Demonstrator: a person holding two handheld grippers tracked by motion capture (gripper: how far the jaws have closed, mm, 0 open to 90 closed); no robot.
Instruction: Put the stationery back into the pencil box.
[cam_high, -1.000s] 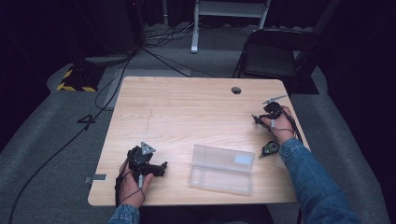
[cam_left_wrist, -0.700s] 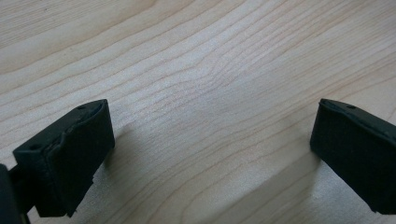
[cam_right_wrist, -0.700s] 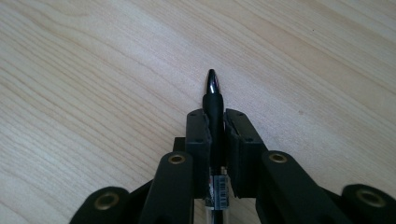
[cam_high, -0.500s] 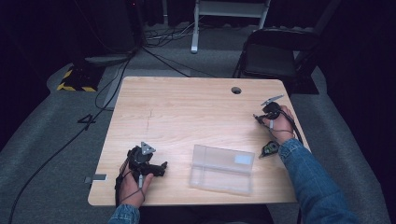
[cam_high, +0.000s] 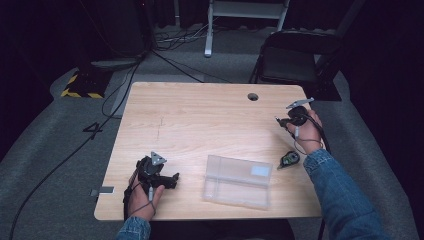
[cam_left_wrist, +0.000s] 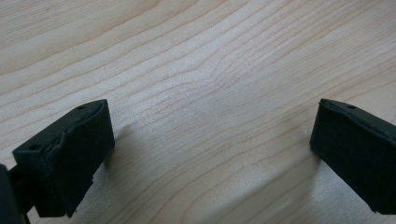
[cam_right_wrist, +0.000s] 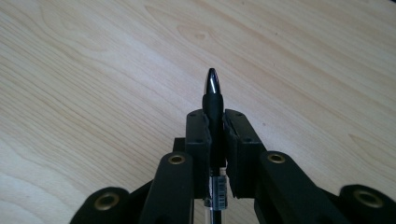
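High view: wooden worktop (cam_high: 200, 115) on grey carpet, chair (cam_high: 290, 65) at upper right; clear case (cam_high: 237, 181) at lower centre. Left gripper view: left gripper (cam_left_wrist: 210, 154) fingers released over bare wood. Right gripper view: right gripper (cam_right_wrist: 215, 140) fingers grasping a pen (cam_right_wrist: 212, 93) at centre.

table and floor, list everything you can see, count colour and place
table: 1, light wood, centre
pen: 1, black, clamped in right gripper
clear case: 1, transparent, near front edge
small black object: 1, black with green, right of case
folding chair: 1, black, behind table
cables: several, black, floor at left
left gripper: 1, black, open over bare wood
right gripper: 1, black, shut on pen
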